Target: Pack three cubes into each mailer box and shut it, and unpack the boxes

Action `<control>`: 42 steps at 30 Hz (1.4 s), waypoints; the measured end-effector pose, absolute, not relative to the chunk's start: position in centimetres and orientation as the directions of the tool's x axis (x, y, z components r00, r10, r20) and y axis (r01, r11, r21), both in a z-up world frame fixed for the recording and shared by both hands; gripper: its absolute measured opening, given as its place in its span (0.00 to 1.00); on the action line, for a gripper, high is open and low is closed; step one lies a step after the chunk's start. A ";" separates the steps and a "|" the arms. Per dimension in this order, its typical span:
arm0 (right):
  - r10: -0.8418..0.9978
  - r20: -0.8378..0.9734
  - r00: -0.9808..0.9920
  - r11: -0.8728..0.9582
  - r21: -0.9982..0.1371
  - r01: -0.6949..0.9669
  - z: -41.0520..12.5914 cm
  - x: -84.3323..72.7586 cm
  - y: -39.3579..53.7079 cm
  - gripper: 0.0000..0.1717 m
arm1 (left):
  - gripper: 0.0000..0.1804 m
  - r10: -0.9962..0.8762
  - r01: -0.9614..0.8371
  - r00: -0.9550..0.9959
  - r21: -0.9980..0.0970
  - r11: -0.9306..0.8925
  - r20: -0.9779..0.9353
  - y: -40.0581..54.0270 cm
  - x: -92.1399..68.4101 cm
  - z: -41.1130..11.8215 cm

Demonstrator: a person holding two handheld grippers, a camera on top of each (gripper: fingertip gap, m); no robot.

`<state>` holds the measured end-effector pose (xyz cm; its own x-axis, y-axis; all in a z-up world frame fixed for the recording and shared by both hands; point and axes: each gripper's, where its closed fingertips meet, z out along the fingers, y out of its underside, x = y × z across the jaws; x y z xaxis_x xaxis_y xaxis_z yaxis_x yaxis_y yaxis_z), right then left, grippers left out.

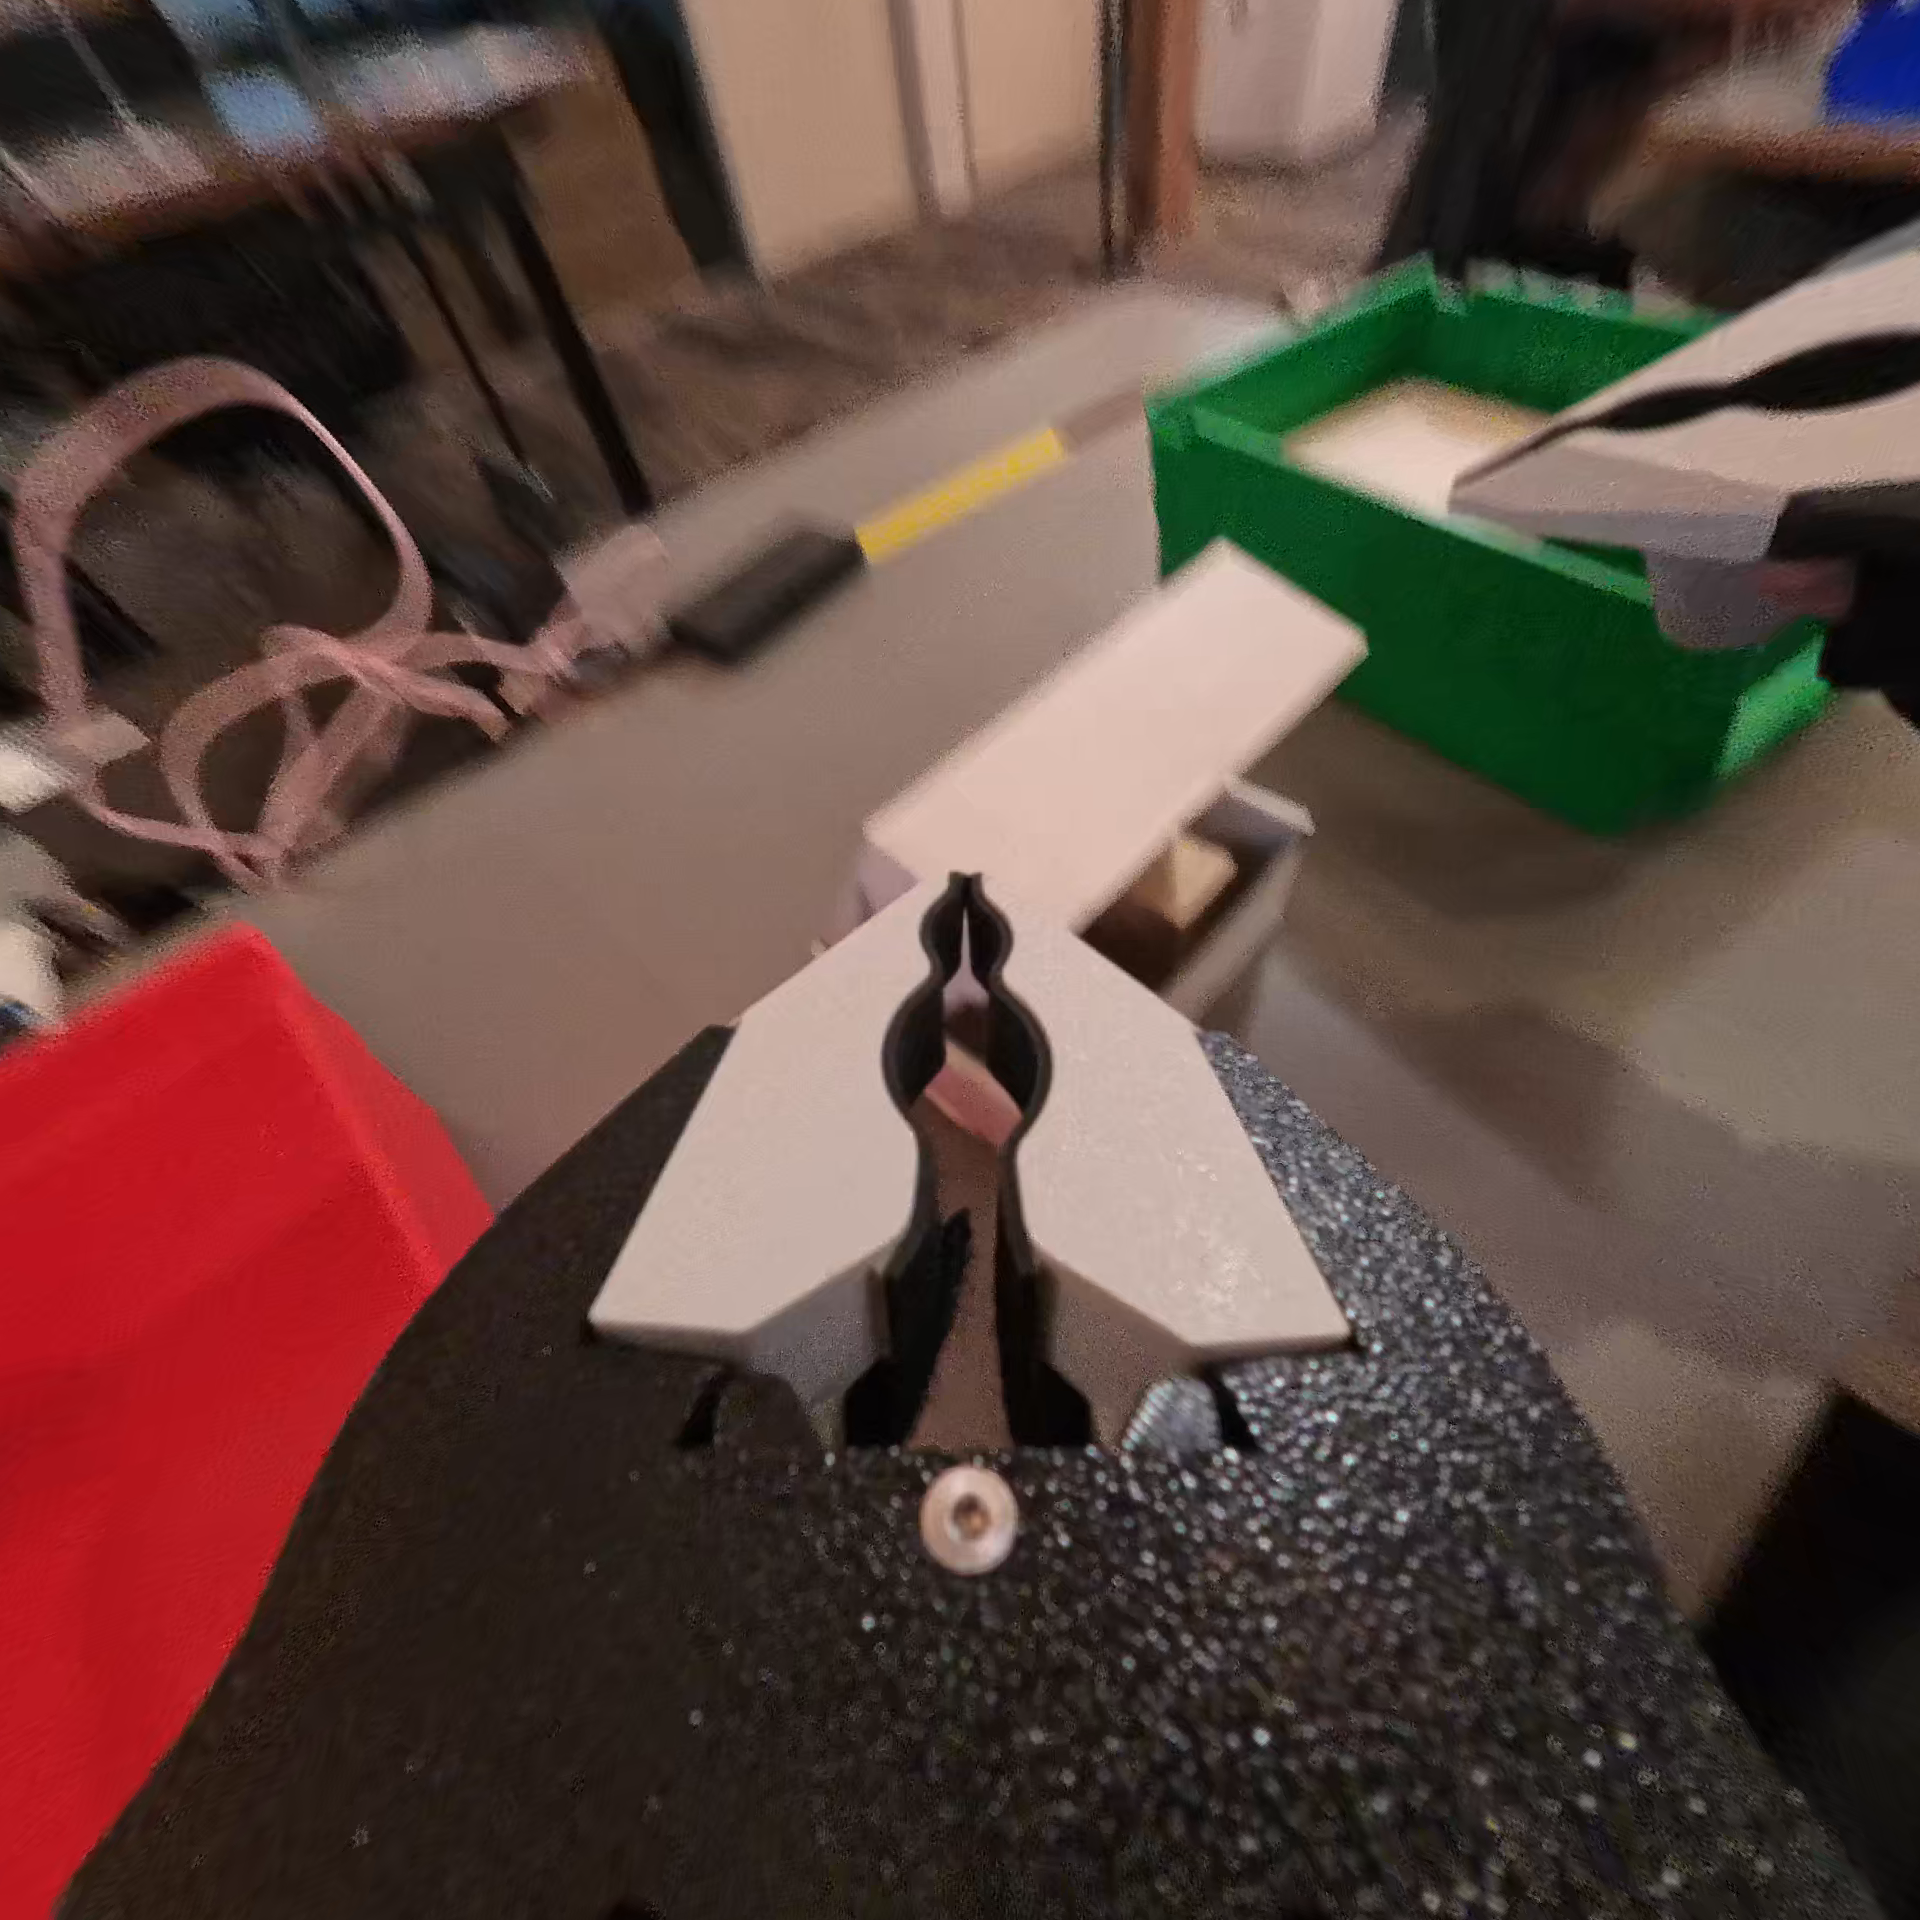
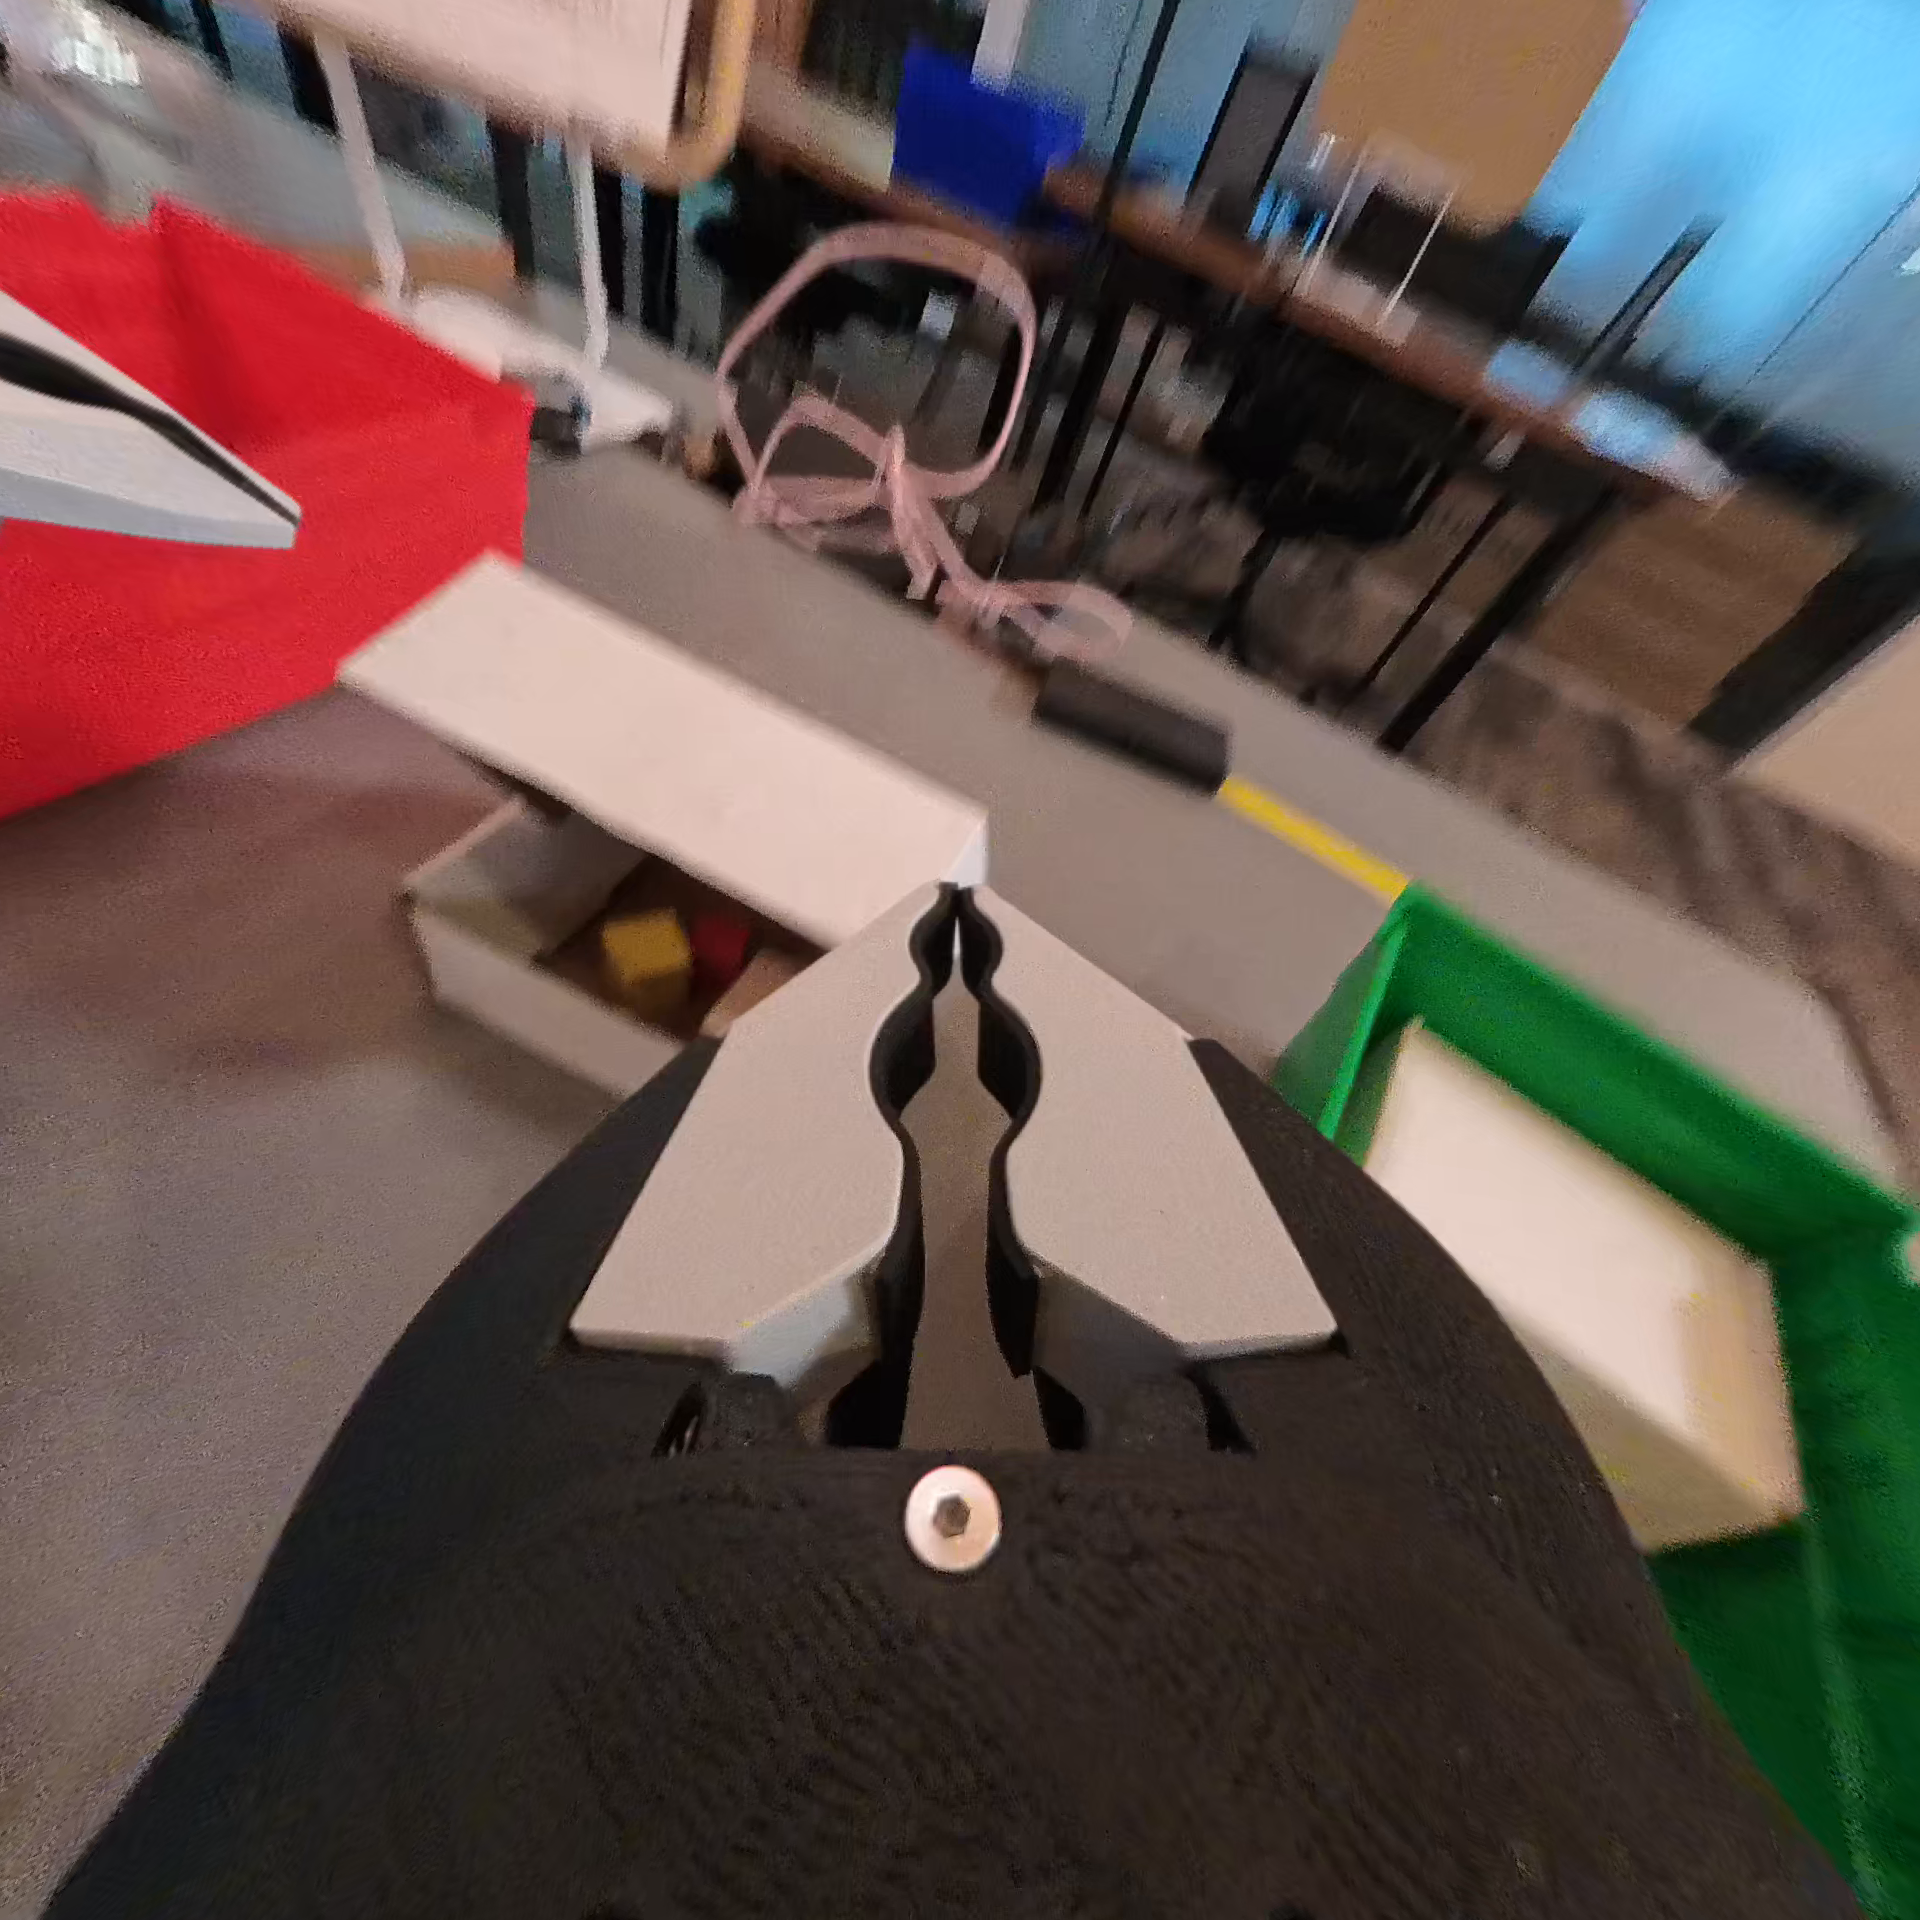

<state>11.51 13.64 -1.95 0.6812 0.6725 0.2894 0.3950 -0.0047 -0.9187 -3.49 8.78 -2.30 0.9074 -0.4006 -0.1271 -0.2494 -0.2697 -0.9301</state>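
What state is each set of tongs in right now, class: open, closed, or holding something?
Left tongs: closed, tips together near the white mailer box, nothing visibly held.
Right tongs: closed, tips at the box lid's corner; whether they pinch it cannot be told.

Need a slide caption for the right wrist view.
Hand-held gripper, jaws together, at the half-open white cardboard mailer box holding yellow and red cubes.

I can read no text, label or number in either view; motion blur may hide small print.
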 end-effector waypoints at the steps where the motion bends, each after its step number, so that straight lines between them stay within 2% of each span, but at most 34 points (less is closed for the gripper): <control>1: 0.659 0.313 0.684 0.043 -0.924 0.381 -0.5 11.1 14.3 0.00 | 0.00 -0.375 -0.250 0.913 -0.946 -0.206 -0.160 9.4 -3.6 -0.8; 5: 0.656 0.360 0.663 0.089 -0.909 0.406 1.3 8.9 17.3 0.00 | 0.00 -0.339 -0.300 0.912 -0.939 -0.170 -0.230 12.3 -3.1 0.6; 10: 0.733 0.308 0.607 -0.047 -0.867 0.496 -3.5 7.1 18.8 0.00 | 0.00 -0.395 -0.321 0.900 -0.891 -0.322 -0.182 14.3 -2.2 -3.7; 22: 0.777 0.220 0.590 -0.184 -0.817 0.547 -11.9 8.2 16.8 0.00 | 0.00 -0.463 -0.342 0.880 -0.816 -0.466 -0.105 12.5 -1.6 -12.1; 30: 0.763 0.170 0.623 -0.217 -0.841 0.496 -12.9 8.3 16.7 0.00 | 0.00 -0.480 -0.267 0.877 -0.866 -0.424 -0.035 12.6 -1.1 -13.1; 39: 0.754 0.175 0.633 -0.165 -0.882 0.442 -12.9 8.3 16.7 0.00 | 0.00 -0.481 -0.228 0.877 -0.889 -0.397 -0.010 12.6 -1.1 -13.1; 42: 0.761 0.174 0.626 -0.135 -0.900 0.414 -12.8 8.3 16.7 0.00 | 0.00 -0.495 -0.220 0.868 -0.915 -0.337 -0.026 12.7 -1.1 -13.0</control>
<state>8.33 16.69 -12.83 0.6257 0.7605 0.1736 0.4143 -0.1354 -0.9000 -1.10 12.65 -12.99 0.8682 -0.4955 -0.0260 -0.2200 -0.3374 -0.9153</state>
